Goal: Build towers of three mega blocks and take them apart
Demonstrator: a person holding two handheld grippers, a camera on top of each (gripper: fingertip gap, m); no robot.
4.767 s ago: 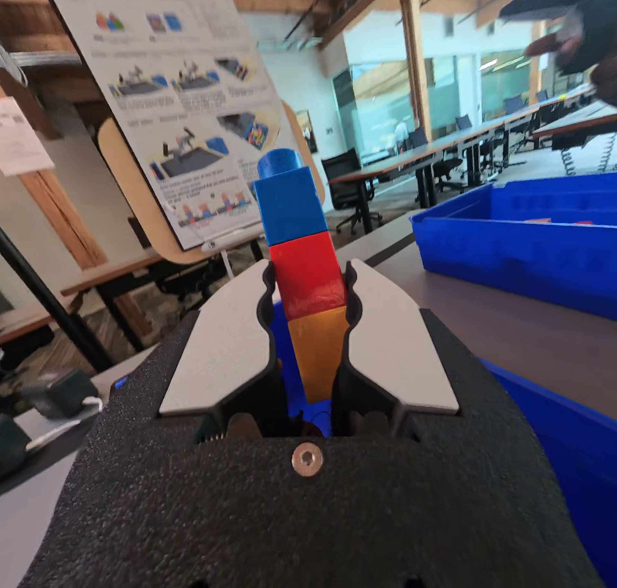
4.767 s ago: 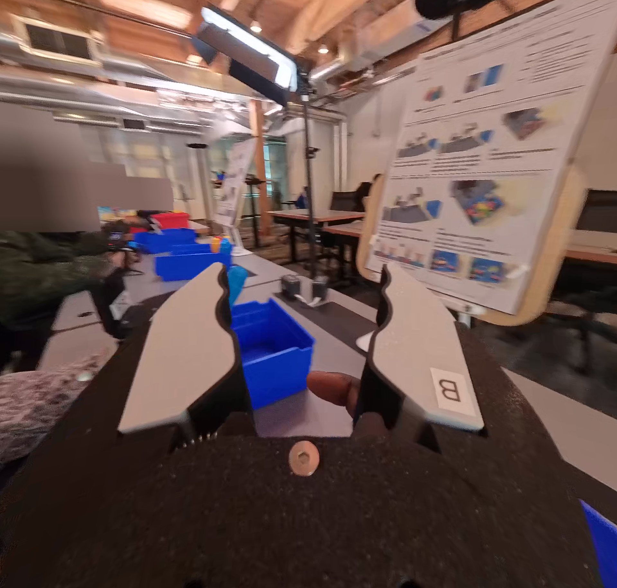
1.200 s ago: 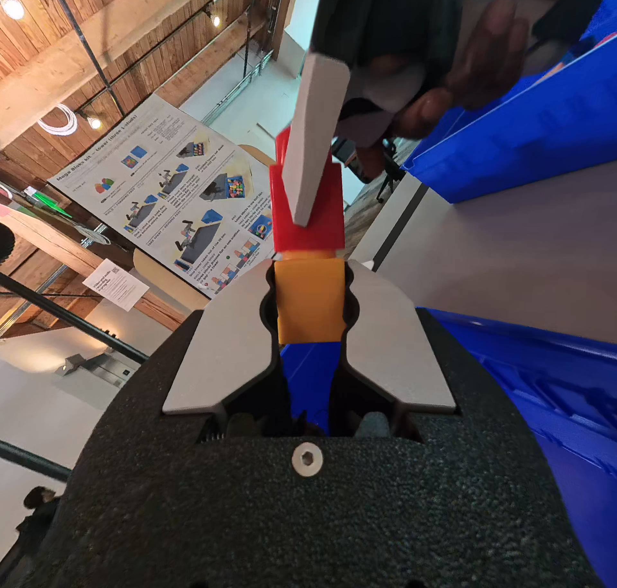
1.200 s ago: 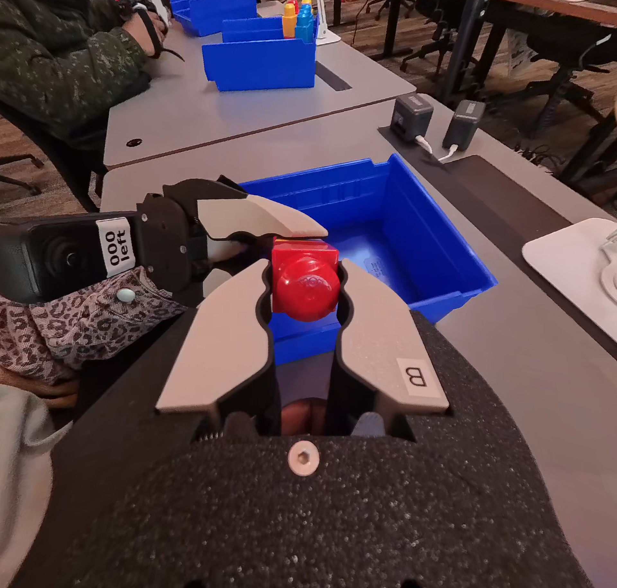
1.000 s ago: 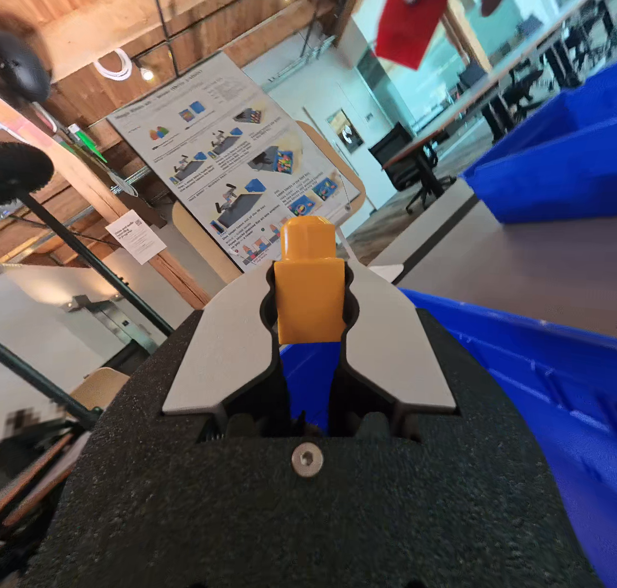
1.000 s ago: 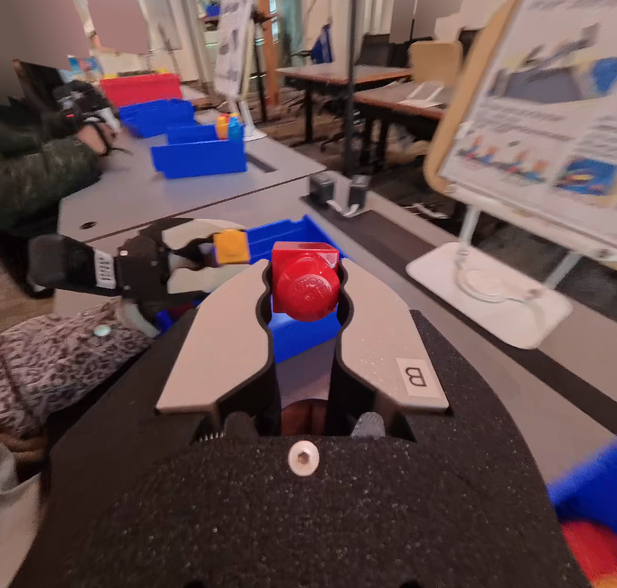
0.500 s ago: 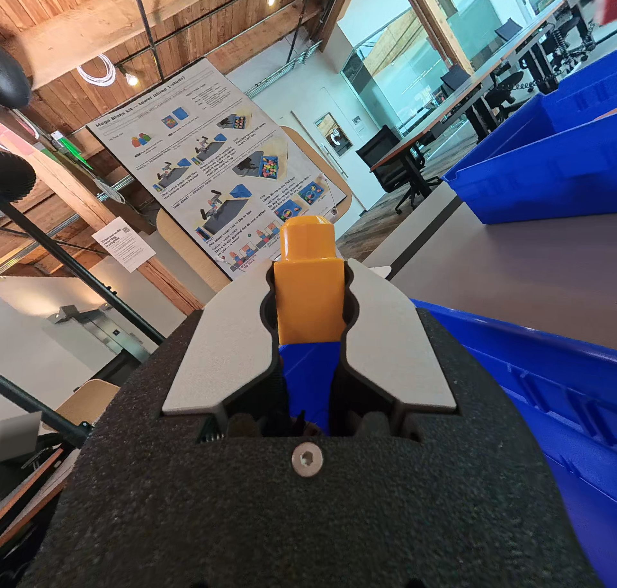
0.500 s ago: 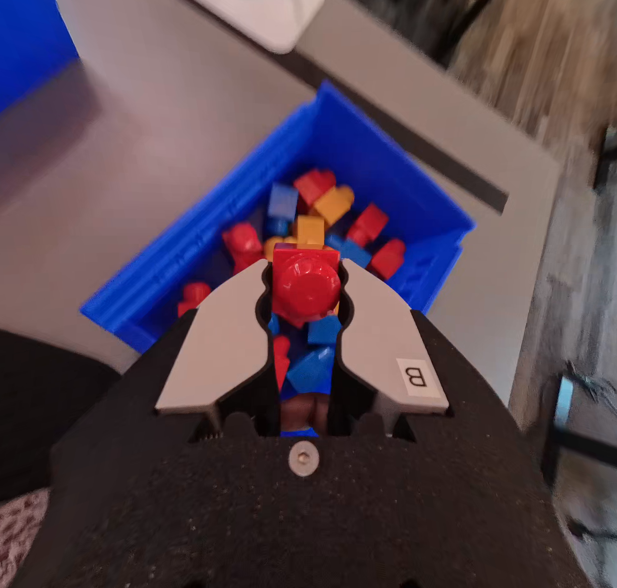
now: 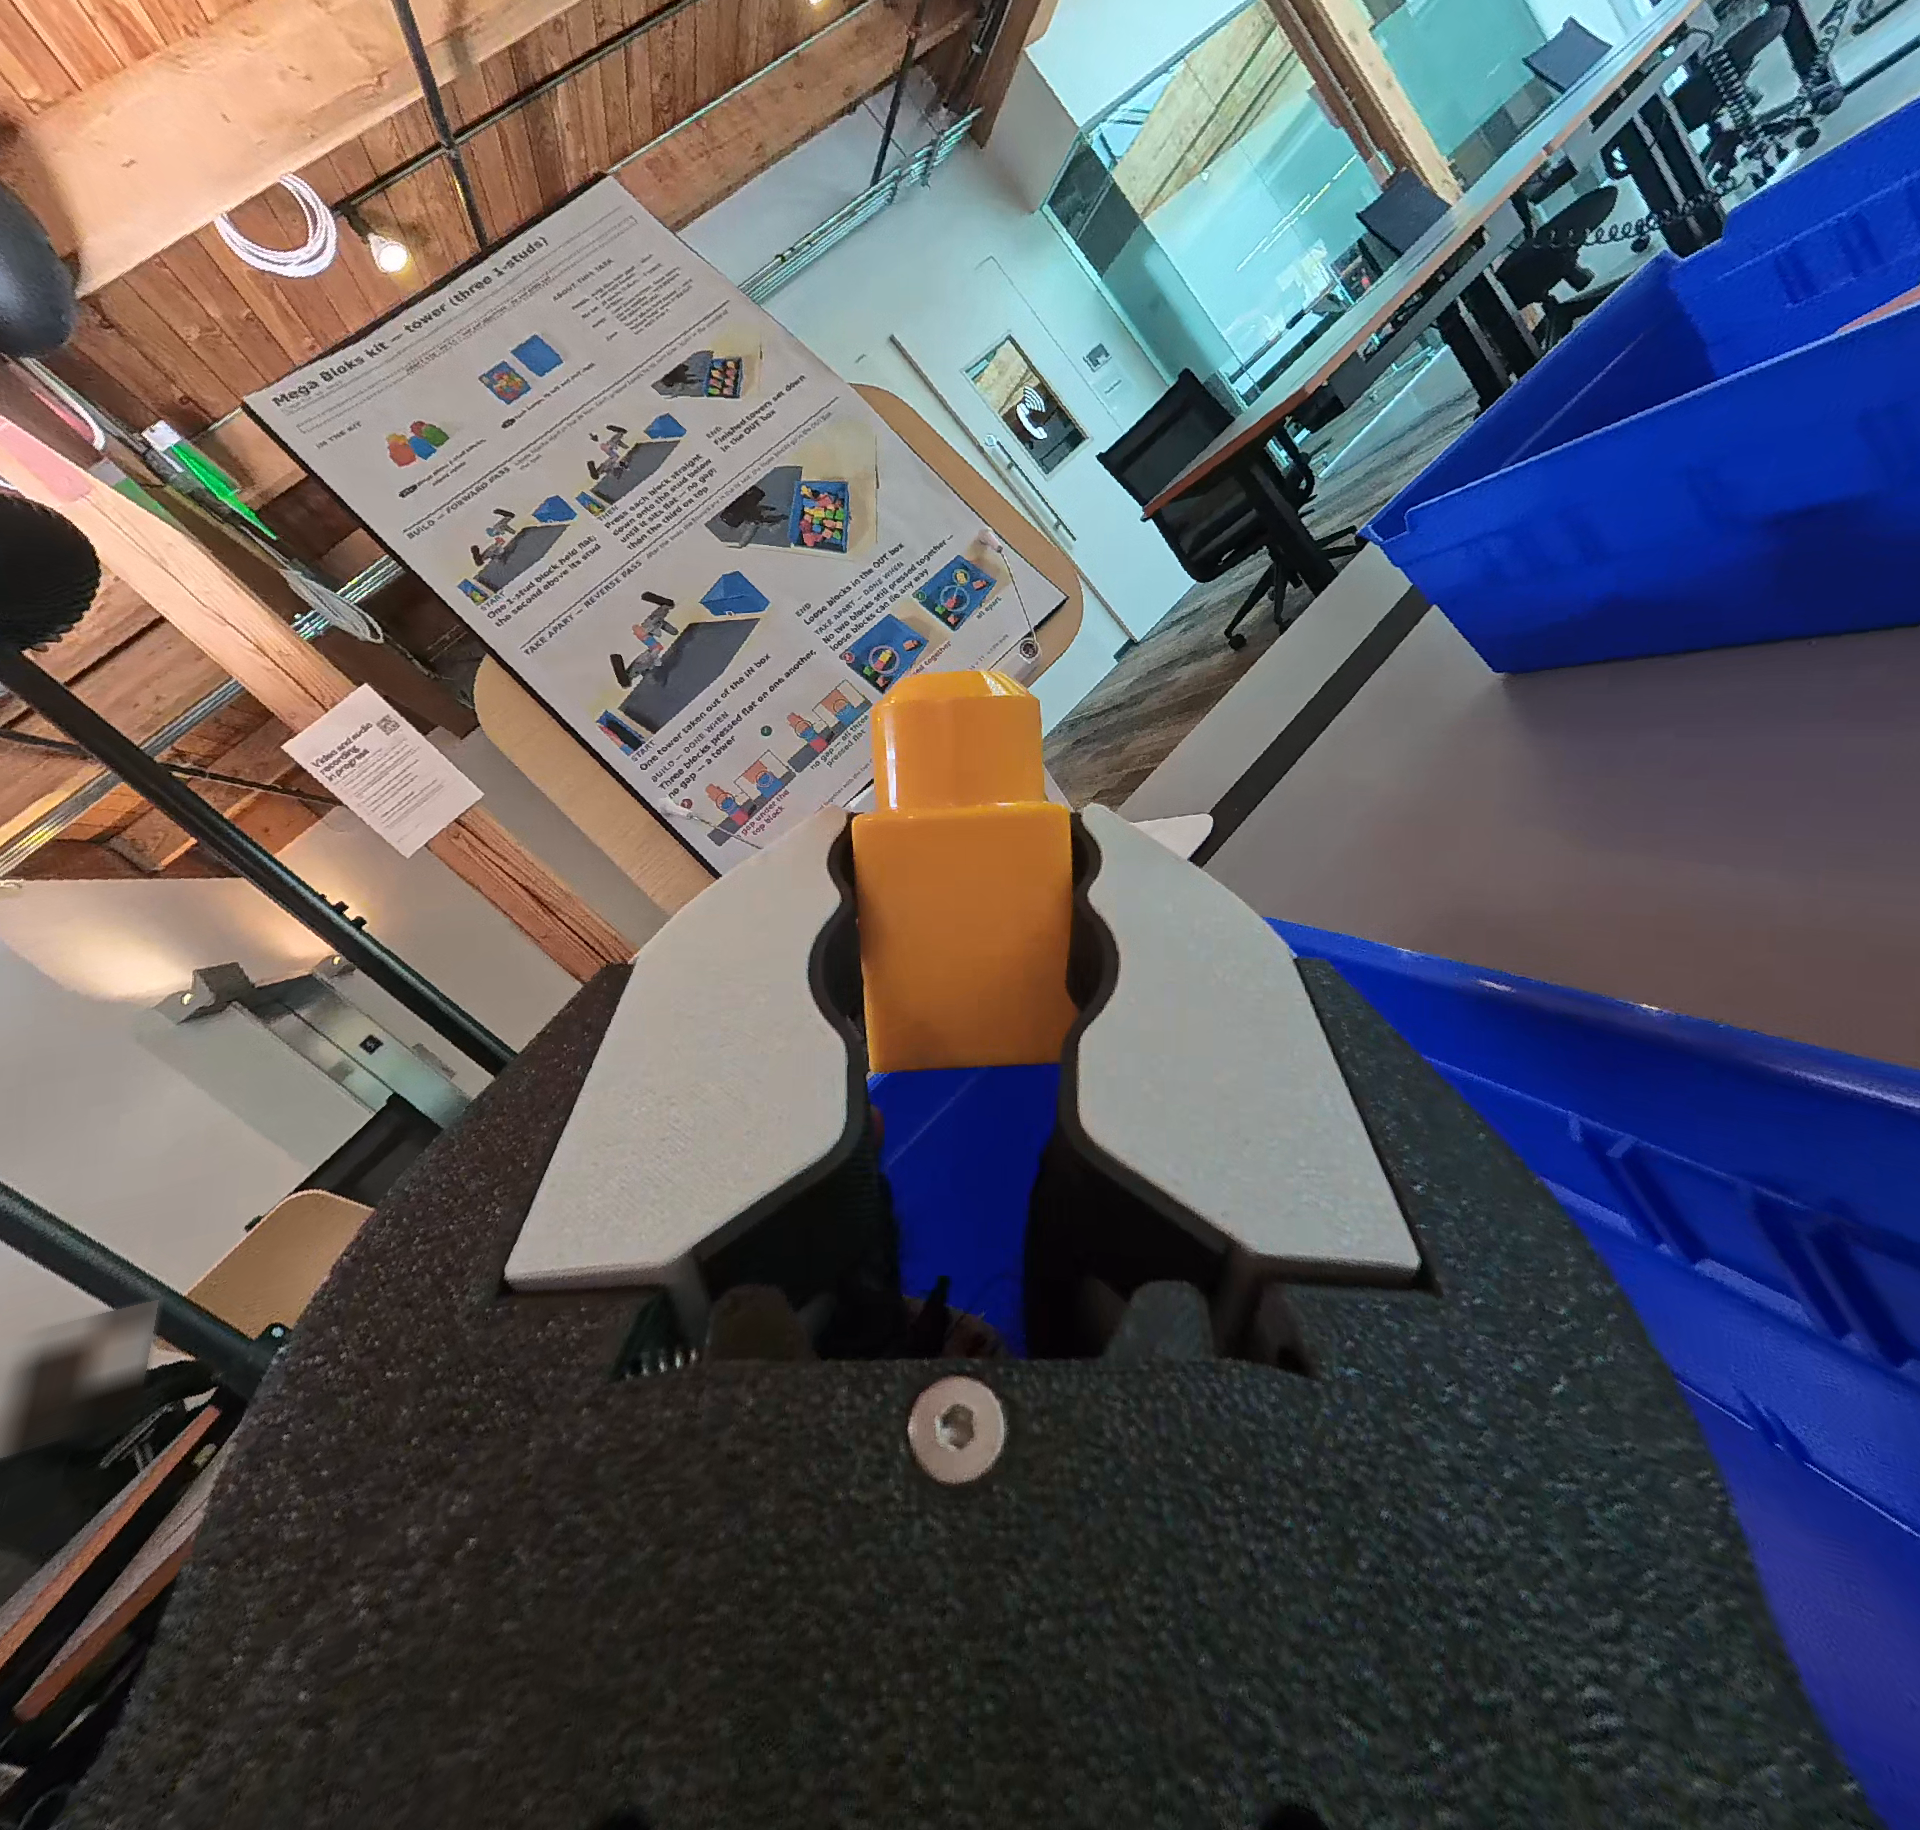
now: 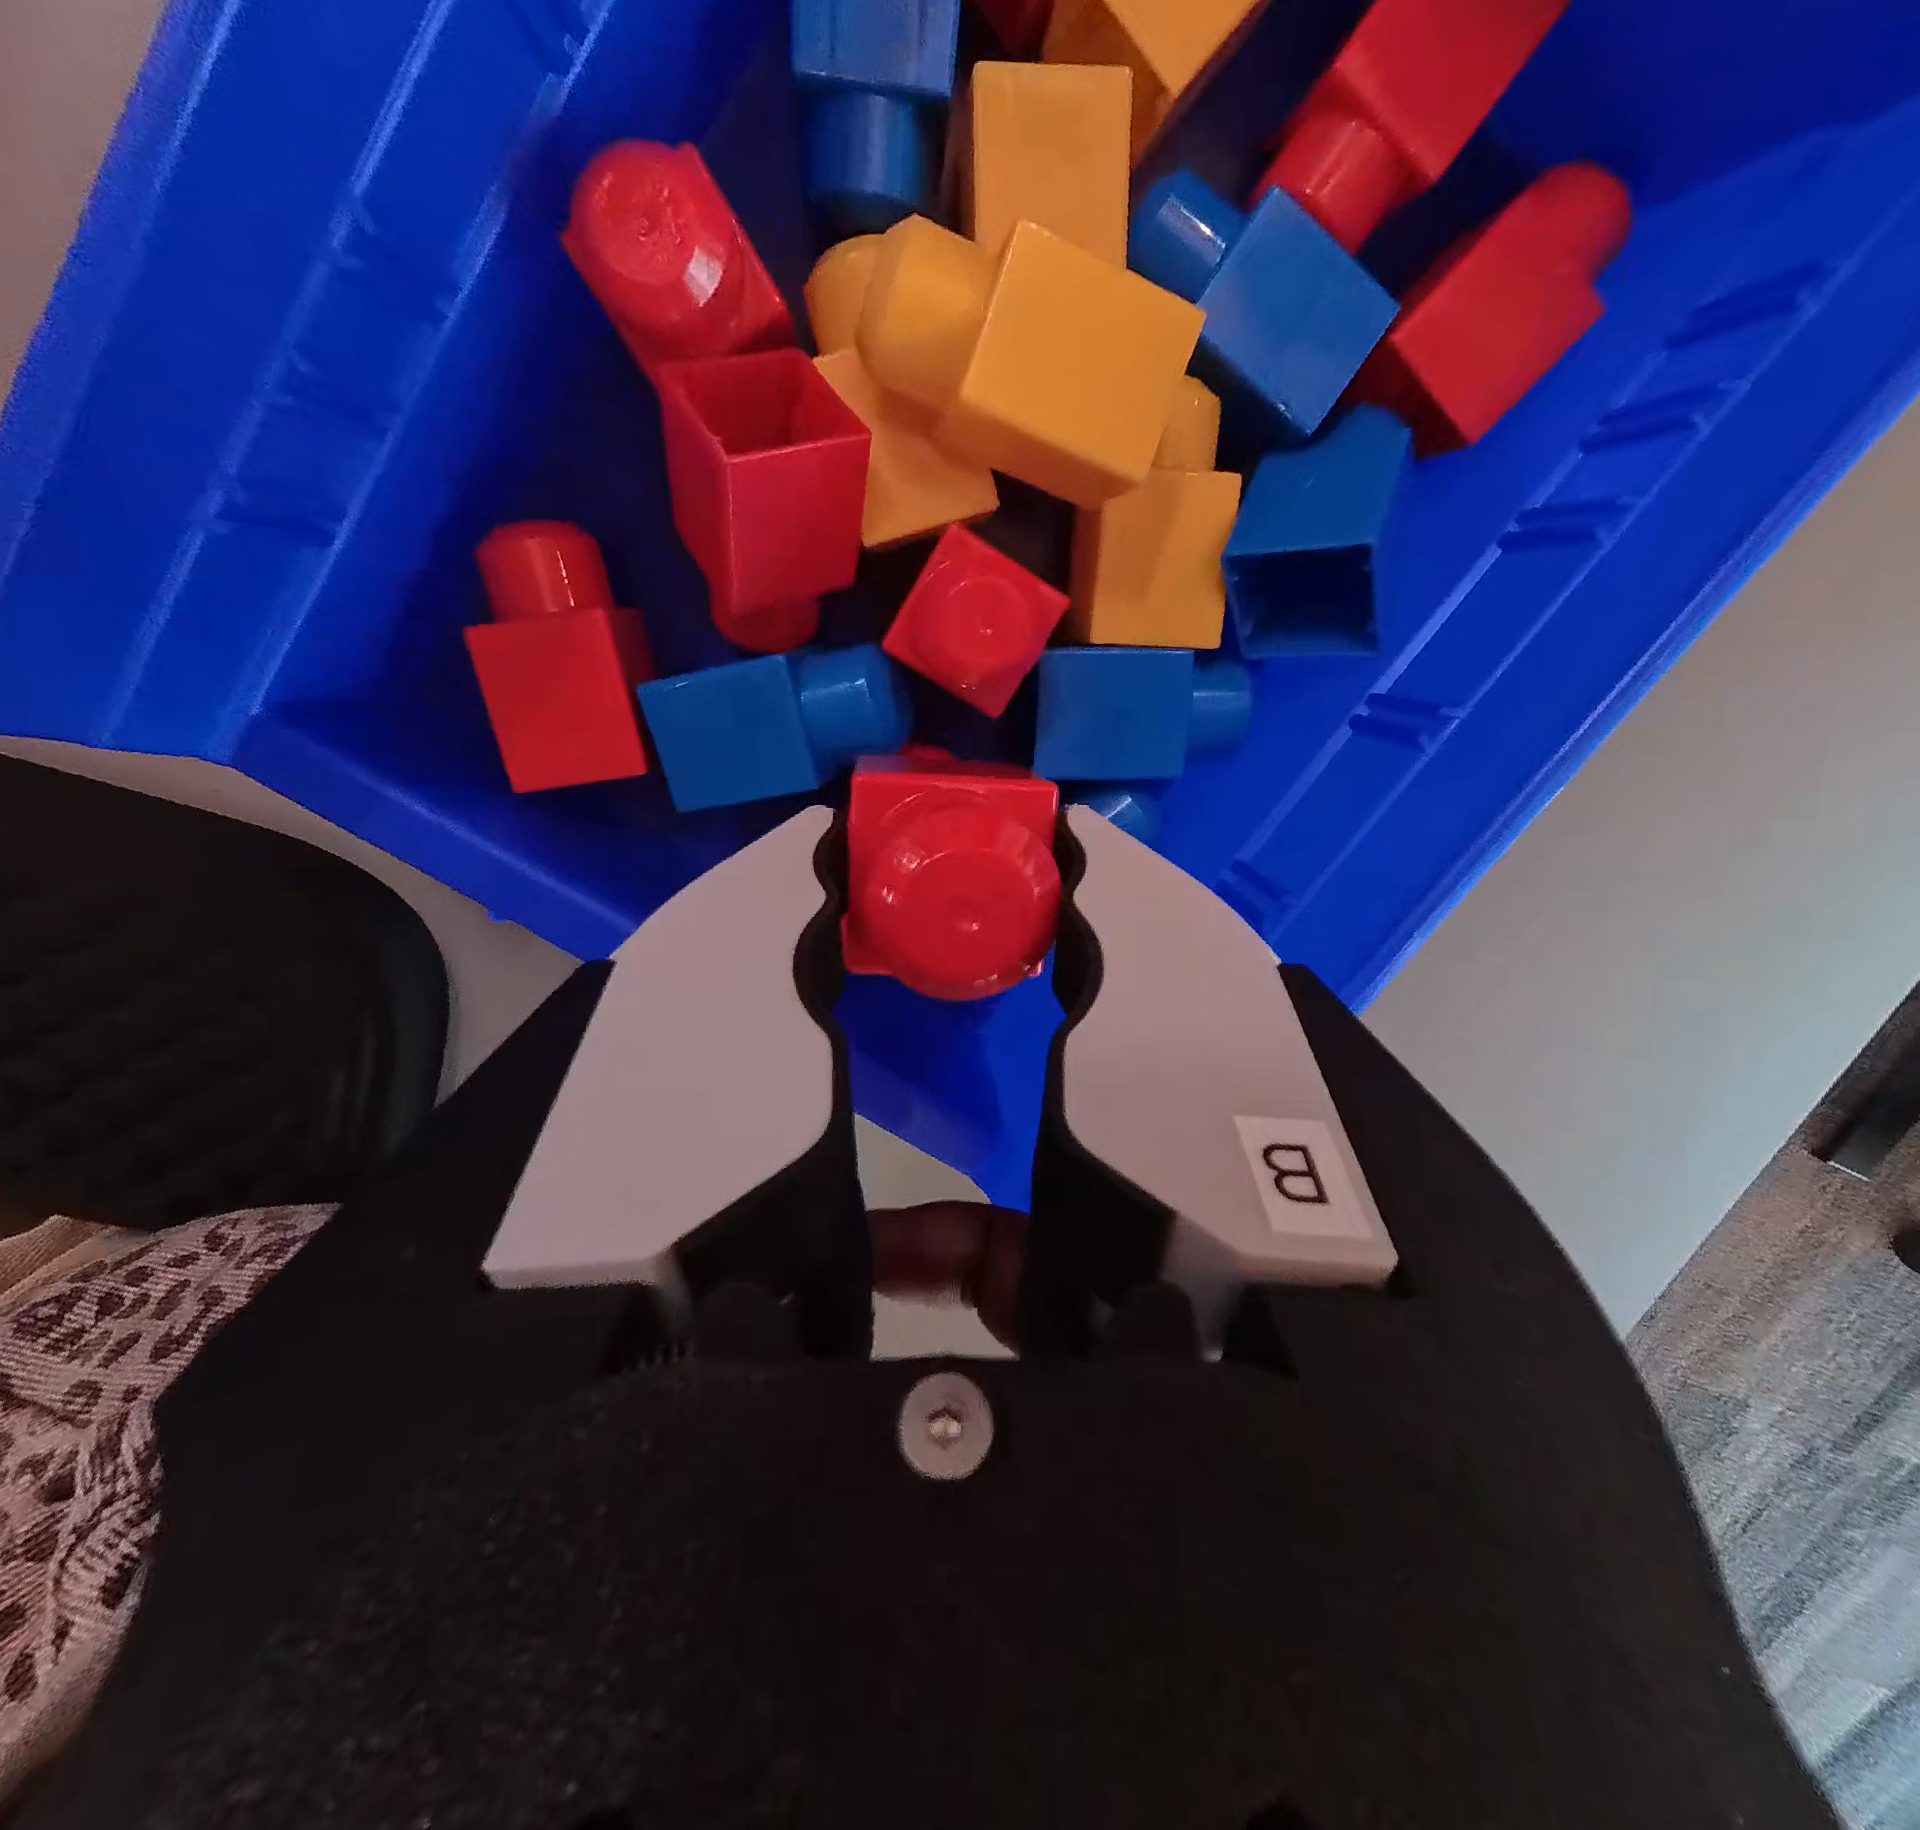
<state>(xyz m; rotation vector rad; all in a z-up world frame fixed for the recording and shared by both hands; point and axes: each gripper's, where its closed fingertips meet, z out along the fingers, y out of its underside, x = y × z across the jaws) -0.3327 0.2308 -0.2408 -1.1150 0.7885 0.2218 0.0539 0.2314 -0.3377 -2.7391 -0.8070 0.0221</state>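
Your left tongs (image 9: 961, 933): clamped on one orange block (image 9: 961, 907), stud forward, above a blue bin (image 9: 1662, 1157) on the desk (image 9: 1558, 845). Your right tongs (image 10: 951, 897): clamped on one red block (image 10: 951, 881), over a blue bin (image 10: 312, 326) of loose blocks (image 10: 1039, 357).

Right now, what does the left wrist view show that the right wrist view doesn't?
Only the left view: the left claw shut on an orange block, an instruction poster and office desks behind. Only the right view: the right claw shut on a red block above a blue bin of loose blocks. Shared: each claw grips one block beside blue bins.
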